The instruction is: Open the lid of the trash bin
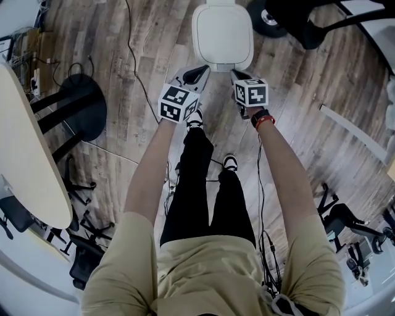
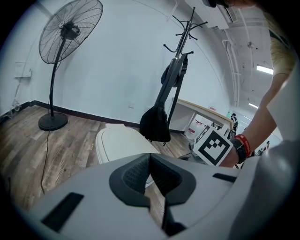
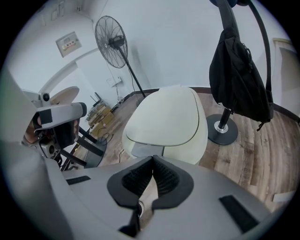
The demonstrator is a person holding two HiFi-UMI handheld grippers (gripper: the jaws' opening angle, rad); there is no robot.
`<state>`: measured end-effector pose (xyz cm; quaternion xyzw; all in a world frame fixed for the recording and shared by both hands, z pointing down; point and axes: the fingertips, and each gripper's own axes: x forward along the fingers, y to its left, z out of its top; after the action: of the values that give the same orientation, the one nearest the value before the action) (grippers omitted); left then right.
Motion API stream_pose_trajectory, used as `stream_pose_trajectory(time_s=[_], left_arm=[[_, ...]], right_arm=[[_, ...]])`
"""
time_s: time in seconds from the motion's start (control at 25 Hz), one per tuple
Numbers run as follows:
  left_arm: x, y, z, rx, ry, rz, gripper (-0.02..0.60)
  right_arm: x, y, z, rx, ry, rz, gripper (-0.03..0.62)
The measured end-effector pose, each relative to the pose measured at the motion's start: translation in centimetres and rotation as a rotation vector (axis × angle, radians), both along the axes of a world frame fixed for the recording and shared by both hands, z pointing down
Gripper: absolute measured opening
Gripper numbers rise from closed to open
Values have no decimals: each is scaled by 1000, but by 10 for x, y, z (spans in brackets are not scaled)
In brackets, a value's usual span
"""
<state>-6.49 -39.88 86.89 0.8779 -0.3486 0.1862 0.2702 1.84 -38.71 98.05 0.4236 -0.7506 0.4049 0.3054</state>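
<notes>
A white trash bin (image 1: 222, 34) stands on the wood floor just ahead of the person's feet, its lid down. My left gripper (image 1: 199, 72) hovers at the bin's near left corner, and my right gripper (image 1: 237, 74) is at its near right corner. Both are shut, with nothing between the pads. In the left gripper view the bin (image 2: 119, 143) lies just beyond the closed left gripper (image 2: 150, 157), and the right gripper's marker cube (image 2: 213, 146) shows at the right. The right gripper view has the lid (image 3: 164, 117) straight ahead, above the closed right gripper (image 3: 153, 160).
A coat stand with a black bag (image 3: 239, 79) rises right behind the bin. Farther back stands a pedestal fan (image 2: 70, 30). A pale table (image 1: 24, 154) and a black round base (image 1: 83, 105) sit to the left. Cables (image 1: 139, 74) cross the floor, and a chair base (image 1: 290, 18) lies at top right.
</notes>
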Motion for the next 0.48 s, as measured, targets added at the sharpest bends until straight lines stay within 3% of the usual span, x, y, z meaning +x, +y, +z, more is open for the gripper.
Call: stream_pose_trajectory(time_s=[0.48], left_arm=[[0, 5, 5, -16, 3, -6, 23]], right_arm=[[-1, 2, 3, -21, 9, -31, 2]])
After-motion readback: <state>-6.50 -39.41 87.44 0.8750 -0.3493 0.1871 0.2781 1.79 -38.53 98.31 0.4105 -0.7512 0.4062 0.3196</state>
